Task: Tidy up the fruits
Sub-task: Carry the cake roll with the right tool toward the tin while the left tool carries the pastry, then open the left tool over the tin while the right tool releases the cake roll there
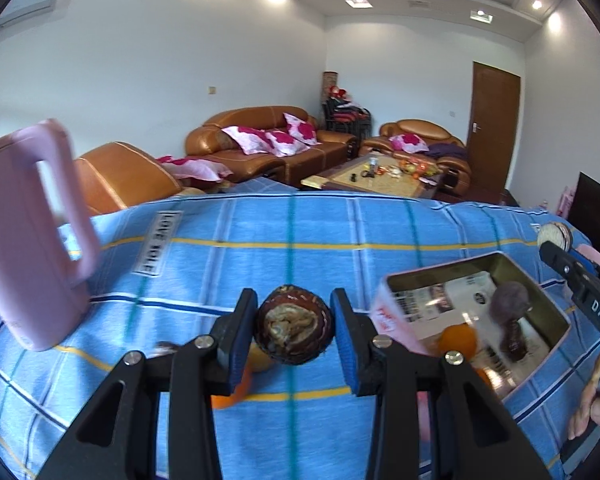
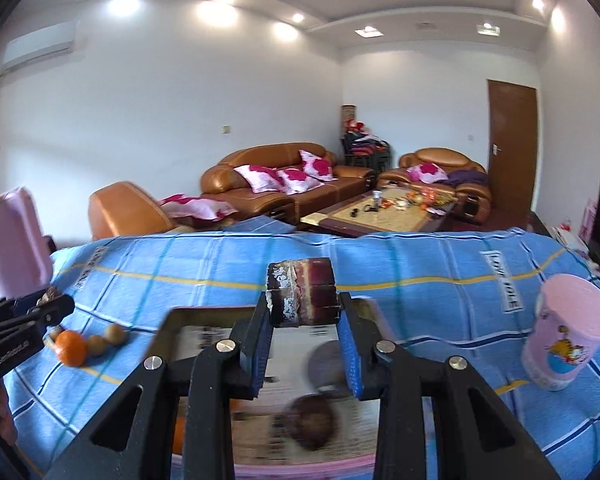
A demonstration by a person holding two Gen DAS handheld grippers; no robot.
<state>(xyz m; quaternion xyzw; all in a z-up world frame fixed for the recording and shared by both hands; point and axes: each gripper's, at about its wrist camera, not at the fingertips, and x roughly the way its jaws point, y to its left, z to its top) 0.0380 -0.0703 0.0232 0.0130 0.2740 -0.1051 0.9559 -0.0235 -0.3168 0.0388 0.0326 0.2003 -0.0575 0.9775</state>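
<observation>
Left gripper (image 1: 294,330) fingers pinch a round brown fruit (image 1: 294,330) above the blue checked tabletop (image 1: 260,264). Right gripper (image 2: 302,322) fingers clamp a dark ridged chunk (image 2: 302,296) over the pink tin (image 2: 204,320), where an orange (image 1: 458,338) sits.

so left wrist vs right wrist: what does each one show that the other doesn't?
Left wrist only: the left hand-held gripper shut on a round brown fruit, and a pink kettle's handle. Right wrist only: the right hand-held gripper shut on a dark purple cane piece, a pink cartoon cup, and small brown fruits. Both: the metal tray, the blue plaid cloth, sofas.
</observation>
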